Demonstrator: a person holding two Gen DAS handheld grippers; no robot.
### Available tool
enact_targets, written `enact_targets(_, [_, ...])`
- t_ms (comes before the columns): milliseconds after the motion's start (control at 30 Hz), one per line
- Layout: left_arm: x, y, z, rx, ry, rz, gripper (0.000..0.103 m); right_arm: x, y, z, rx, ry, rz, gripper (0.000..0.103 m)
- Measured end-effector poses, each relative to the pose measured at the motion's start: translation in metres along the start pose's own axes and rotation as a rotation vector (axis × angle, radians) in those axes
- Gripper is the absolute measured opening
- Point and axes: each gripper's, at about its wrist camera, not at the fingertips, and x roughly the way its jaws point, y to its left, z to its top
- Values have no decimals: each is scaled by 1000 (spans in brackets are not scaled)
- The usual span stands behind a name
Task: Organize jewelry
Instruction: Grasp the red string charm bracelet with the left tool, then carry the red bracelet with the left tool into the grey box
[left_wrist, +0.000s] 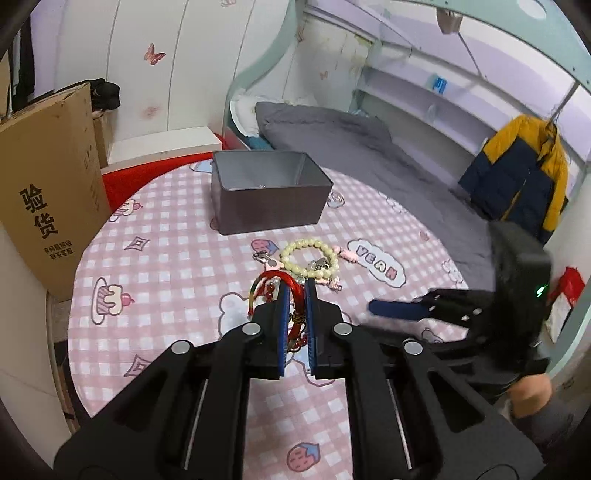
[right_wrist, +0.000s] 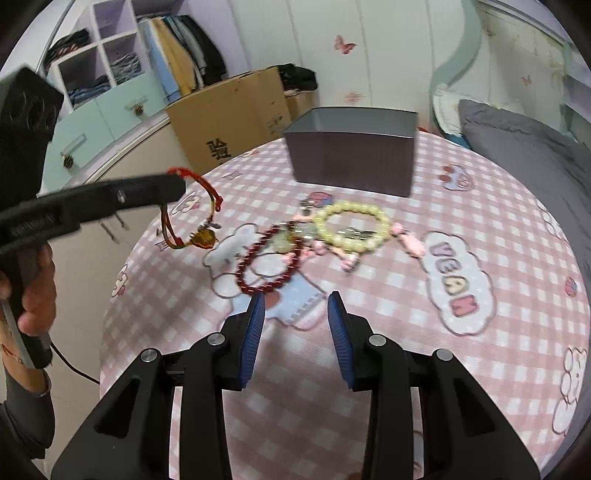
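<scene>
Clearly "VEAN" (right_wrist: 456, 285) (tablecloth (right_wrist: 369, 369) print)

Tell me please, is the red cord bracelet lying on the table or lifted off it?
Lifted. The left gripper is shut on the red cord bracelet, which hangs in the air, its charm dangling clear of the checked tablecloth.

Off to my left a tall cardboard box (left_wrist: 48, 192) with black printed characters stands beside the table (left_wrist: 166, 236), whose cloth is pink check with cartoon cakes. Beyond the table lies a bed with a grey quilt (left_wrist: 332, 136), and a yellow-and-navy puffer jacket (left_wrist: 524, 166) hangs at its far side. Butterfly stickers (left_wrist: 154, 54) dot the white wall.
</scene>
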Motion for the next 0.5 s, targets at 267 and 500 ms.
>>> enact_targets(267, [-2, 16, -4, -29, -1, 27, 8, 31, 6, 13, 10, 35, -78, 33])
enact_targets(500, [7, 23, -9, -35, 18, 21, 8, 56, 10, 21, -45, 77, -158, 19])
